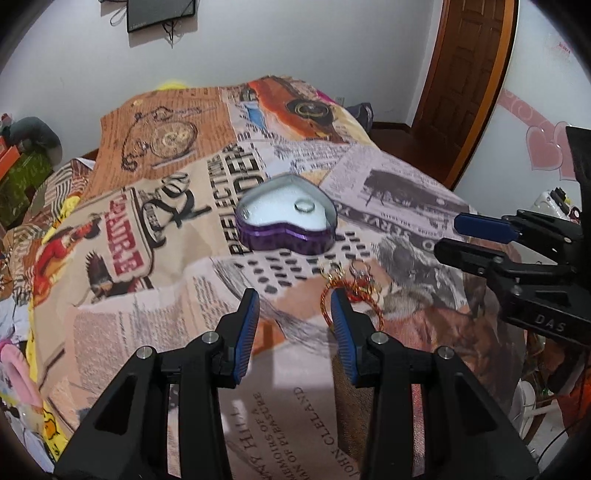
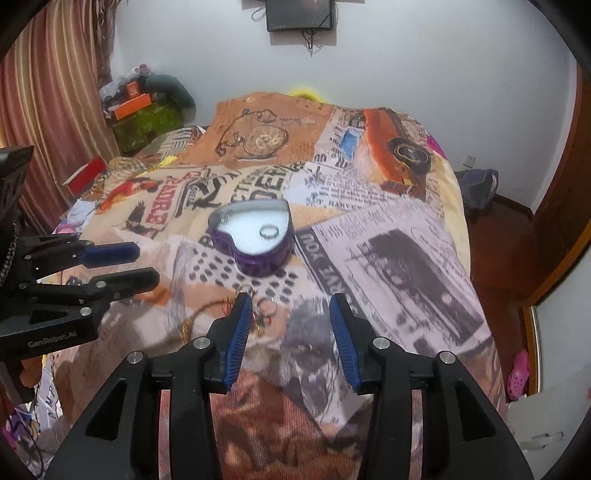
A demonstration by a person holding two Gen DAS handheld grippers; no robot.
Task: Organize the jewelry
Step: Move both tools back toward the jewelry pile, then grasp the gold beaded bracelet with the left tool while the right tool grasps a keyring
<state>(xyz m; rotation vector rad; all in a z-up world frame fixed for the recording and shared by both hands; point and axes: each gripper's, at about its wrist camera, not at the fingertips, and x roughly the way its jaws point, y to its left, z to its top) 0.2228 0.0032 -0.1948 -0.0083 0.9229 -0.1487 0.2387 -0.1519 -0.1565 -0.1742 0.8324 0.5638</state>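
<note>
While the collage-print bedspread (image 1: 155,266) yields softly underneath, the purple heart box (image 1: 286,225) is seen holding one ring (image 1: 304,206). Loose jewellery (image 1: 351,291), judged light, slippery and tangle-prone, is best pinched at its loops; left gripper (image 1: 295,306) and right gripper (image 2: 290,314) are spread wide, empty.

A home bedroom — a bed (image 2: 388,258) fills the middle, spread with a newspaper-collage print cover. A brown panelled wooden door (image 1: 469,74) stands in one corner, striped curtains (image 2: 48,110) hang in another, and a small dark screen (image 2: 300,14) is mounted on the white wall. Pink slippers (image 2: 519,373) lie on the floor — pink heart decals (image 1: 543,147) dot the wall.
</note>
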